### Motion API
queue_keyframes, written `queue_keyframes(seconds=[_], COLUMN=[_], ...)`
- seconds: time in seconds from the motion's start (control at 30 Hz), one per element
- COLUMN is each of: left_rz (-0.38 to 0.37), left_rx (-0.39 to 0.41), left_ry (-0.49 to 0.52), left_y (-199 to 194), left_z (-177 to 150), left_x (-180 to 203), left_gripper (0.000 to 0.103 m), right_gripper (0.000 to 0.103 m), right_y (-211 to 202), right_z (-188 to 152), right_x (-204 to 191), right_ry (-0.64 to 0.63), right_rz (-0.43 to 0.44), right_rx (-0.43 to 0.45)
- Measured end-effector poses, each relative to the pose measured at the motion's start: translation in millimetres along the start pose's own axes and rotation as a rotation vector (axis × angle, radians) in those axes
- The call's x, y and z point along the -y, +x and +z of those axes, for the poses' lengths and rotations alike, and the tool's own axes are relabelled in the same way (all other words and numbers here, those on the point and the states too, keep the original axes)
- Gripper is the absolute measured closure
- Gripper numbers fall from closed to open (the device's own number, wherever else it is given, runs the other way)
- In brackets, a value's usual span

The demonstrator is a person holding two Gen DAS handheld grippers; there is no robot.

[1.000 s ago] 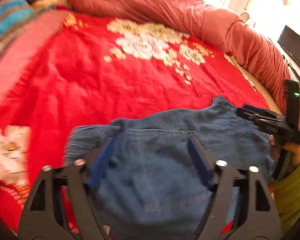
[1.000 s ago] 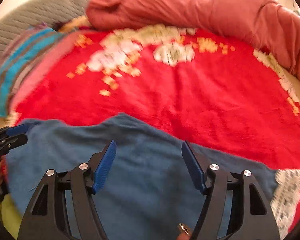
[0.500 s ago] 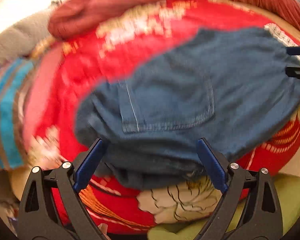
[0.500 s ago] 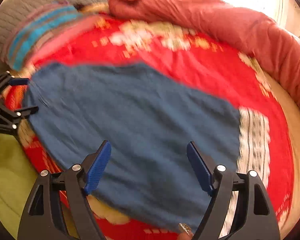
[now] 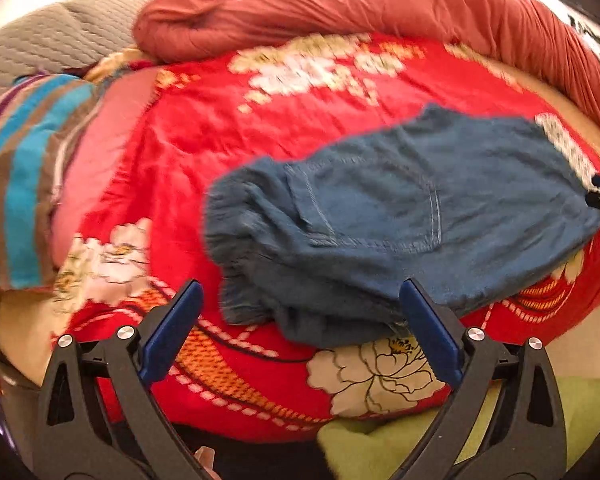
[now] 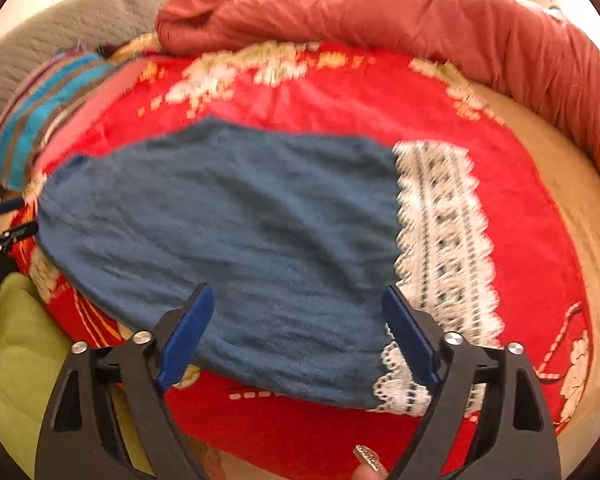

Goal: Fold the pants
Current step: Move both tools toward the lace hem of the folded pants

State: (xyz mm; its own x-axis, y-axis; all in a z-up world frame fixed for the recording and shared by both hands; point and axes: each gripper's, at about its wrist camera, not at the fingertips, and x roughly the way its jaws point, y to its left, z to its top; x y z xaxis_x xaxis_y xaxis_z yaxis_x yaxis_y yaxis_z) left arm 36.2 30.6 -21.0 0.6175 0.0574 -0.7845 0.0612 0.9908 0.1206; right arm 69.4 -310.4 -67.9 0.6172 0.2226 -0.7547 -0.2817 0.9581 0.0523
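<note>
Pants (image 5: 400, 216), one folded blue pair, now lie farther off on the red bed blanket (image 5: 204, 148) than a second ago. Both tools, left tool (image 5: 300, 328) and right tool (image 6: 298, 332), have just been spreading their jaws and stand apart, gripping nothing.

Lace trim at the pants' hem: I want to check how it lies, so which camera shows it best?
The right wrist view: the white lace trim runs full length along the end of the blue pants, close to the camera. The left wrist view shows only a small blurred strip of it at the far right.
</note>
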Motion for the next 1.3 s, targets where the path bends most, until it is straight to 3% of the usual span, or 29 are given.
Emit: queue_keyframes(seconds=[0.13,0.23,0.3,0.4,0.47,0.53,0.6,0.77,0.87,1.07,1.3], left_rz=[-0.015,-0.086,-0.180,-0.239,-0.211,-0.163,-0.192,-0.228,-0.254,-0.286,-0.324], left_rx=[0.083,0.097,0.088,0.039,-0.020,-0.135,-0.171,-0.118,-0.072,0.014,0.068], left_ry=[-0.071,-0.087,-0.079,-0.041,-0.003,0.032,0.012,-0.030,-0.044,-0.011,0.107], left_y=[-24,-22,-12,7,27,56,70,48,28,2,-11], left_z=[11,27,37,39,35,23,13,19,28,65,115], left_x=[-13,-6,8,33,45,52,47,38,39,55,110], left_gripper=[0.011,0.011,0.011,0.011,0.011,0.011,0.011,0.011,0.011,0.010,0.010], right_gripper=[0.016,0.016,0.016,0.016,0.016,0.016,0.016,0.016,0.016,0.016,0.016], right_y=[-10,-8,-6,-2,4,12,19,-7,-31,-68,-87], right_z=[6,6,4,0,-4,-11,-16,-14,-9,-11,-31], right_x=[-3,-10,-13,-12,-5,0,3,8,21,55,85], right_ry=[-0.012,-0.029,-0.035,-0.025,0.008,0.033,0.045,0.044,0.059,0.130,0.203], right_rz=[0.018,0.039,0.044,0.040,0.029,0.015,-0.002,0.017,-0.023,-0.083,-0.116], right_rx=[0.031,0.025,0.019,-0.001,-0.033,-0.085,-0.122,-0.029,0.039,0.116,0.144])
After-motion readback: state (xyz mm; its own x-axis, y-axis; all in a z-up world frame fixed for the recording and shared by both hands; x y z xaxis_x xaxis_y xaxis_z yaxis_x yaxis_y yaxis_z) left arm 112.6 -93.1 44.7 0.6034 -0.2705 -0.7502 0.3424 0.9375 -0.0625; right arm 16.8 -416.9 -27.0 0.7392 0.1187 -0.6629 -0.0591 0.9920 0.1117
